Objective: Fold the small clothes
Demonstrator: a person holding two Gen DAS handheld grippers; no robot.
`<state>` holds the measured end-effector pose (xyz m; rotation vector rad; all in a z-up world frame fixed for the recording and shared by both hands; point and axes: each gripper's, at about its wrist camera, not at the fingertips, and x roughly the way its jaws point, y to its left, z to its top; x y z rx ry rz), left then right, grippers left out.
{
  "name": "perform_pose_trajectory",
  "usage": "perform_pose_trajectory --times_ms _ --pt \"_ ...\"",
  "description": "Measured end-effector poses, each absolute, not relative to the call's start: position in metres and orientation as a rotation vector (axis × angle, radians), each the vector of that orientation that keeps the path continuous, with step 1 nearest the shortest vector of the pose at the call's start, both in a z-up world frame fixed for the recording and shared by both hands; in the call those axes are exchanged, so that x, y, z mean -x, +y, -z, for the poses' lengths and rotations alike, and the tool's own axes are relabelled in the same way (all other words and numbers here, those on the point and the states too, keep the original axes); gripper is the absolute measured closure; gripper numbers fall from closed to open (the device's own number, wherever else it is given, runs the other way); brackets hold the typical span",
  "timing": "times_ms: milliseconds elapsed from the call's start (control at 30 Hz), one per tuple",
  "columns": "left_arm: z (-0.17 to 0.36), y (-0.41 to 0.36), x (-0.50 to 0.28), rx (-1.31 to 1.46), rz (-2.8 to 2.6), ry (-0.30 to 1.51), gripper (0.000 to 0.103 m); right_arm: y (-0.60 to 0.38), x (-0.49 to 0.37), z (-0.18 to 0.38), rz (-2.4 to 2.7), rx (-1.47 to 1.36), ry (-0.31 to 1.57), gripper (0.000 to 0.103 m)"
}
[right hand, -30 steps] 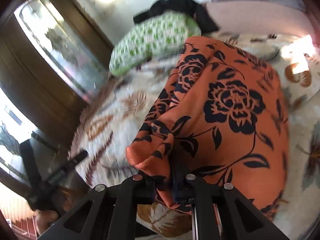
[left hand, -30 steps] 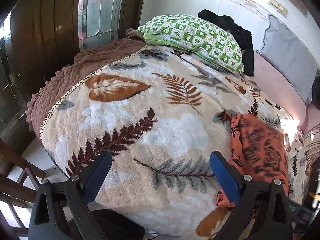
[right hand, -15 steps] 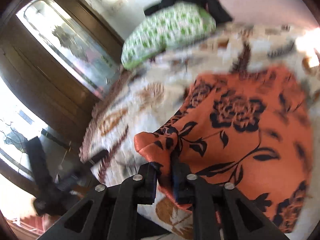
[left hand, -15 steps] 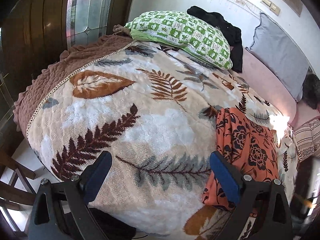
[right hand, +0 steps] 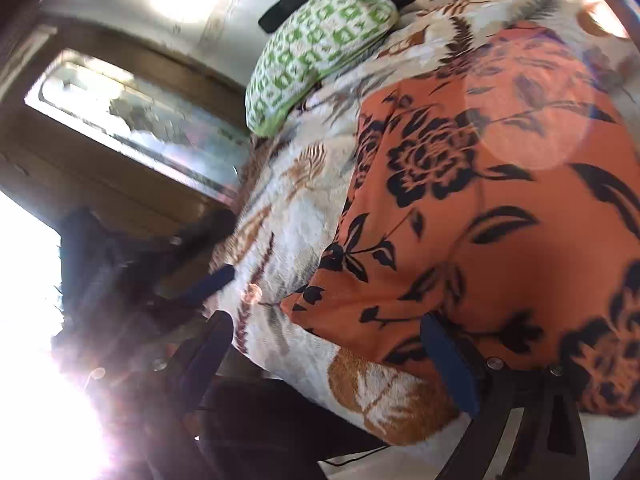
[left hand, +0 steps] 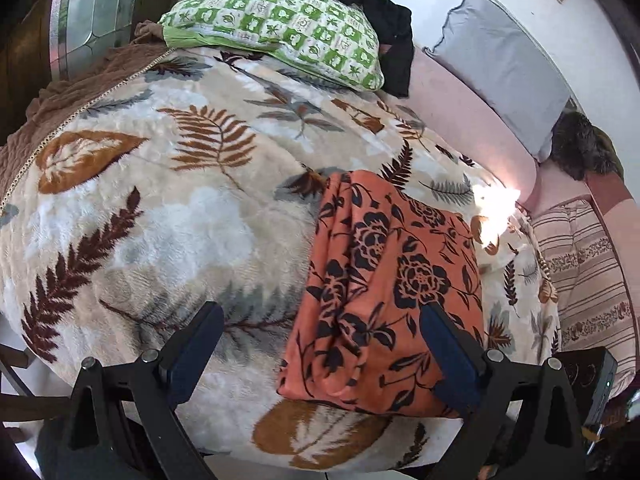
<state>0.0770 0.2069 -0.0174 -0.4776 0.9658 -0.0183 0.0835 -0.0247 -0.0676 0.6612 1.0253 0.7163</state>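
Cloth (left hand: 384,292) now lies folded on blanket (left hand: 168,216), near edge; right gripper (right hand: 328,356) has let go, wide; left gripper (left hand: 320,344) wide too.

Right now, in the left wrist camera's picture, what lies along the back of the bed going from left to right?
Brown quilted bedspread → green-and-white patterned pillow → black crumpled garment → grey cushion → dark furry item.

Bright daylight, right wrist view blurred, lens flare lower left, fisheye-warped edges
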Motion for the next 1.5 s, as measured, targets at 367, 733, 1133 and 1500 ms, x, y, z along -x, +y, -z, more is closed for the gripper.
perform_pose_trajectory --times_ms 367,733,1133,1500 --pt "0.062 0.176 -0.076 0.54 0.045 1.099 0.035 -0.11 -0.085 0.07 -0.597 -0.847 0.922 0.007" --pt "0.074 0.167 -0.056 0.433 -0.012 1.077 0.089 -0.118 -0.089 0.076 -0.582 -0.811 0.935 0.007" --pt "0.028 0.183 -0.058 0.379 -0.041 1.019 0.056 -0.114 -0.106 0.084 -0.609 -0.779 0.985 0.005" --pt "0.045 0.16 -0.207 0.336 0.046 1.138 0.065 -0.116 -0.102 0.085 -0.633 -0.792 0.983 0.005"
